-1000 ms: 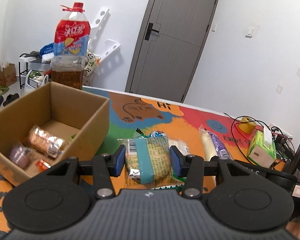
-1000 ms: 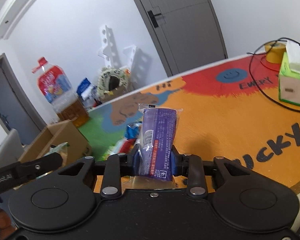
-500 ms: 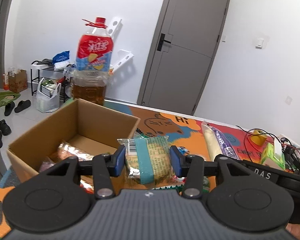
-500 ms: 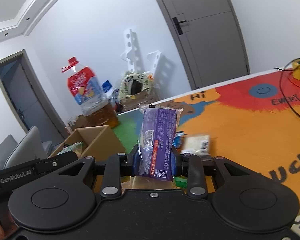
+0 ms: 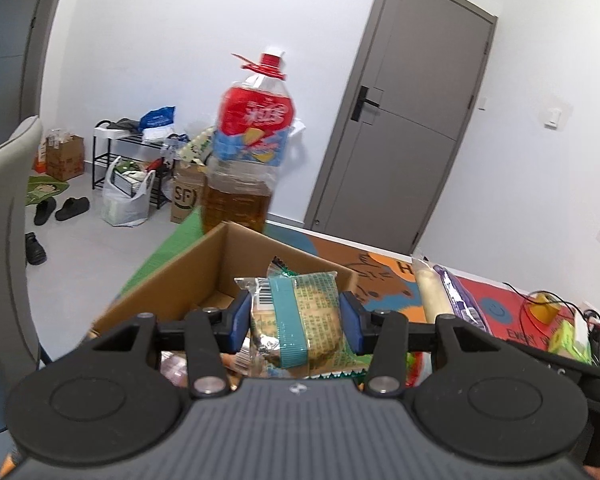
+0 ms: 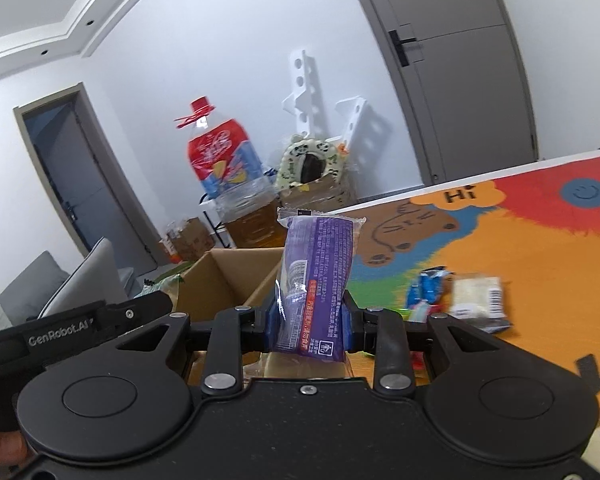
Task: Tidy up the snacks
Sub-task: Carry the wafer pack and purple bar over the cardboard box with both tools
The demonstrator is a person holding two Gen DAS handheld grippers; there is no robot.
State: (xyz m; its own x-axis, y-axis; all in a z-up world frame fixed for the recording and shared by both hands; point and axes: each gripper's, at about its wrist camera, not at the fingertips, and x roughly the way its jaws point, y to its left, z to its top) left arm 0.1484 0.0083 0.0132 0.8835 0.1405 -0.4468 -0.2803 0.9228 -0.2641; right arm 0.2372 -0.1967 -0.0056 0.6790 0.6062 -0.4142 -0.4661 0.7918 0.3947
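Observation:
My left gripper [image 5: 296, 322] is shut on a green-banded snack pack [image 5: 300, 320] and holds it over the near edge of the open cardboard box [image 5: 204, 268]. My right gripper [image 6: 310, 326] is shut on a purple snack pack [image 6: 316, 276], held upright near the box's right side [image 6: 220, 276]. That purple pack also shows at the right of the left wrist view [image 5: 452, 296]. Several loose snacks [image 6: 460, 296] lie on the colourful mat [image 6: 500, 248]. The box's inside is mostly hidden.
A large oil bottle [image 5: 248, 152] stands behind the box. A grey chair [image 5: 4, 240] is at the left. Cables and a green tissue box [image 5: 568, 338] lie at the table's right end. The other gripper's body [image 6: 76, 324] is close at my right gripper's left.
Both grippers have swung left toward the box with their packs. The left gripper has come from beside the box to over its near edge.

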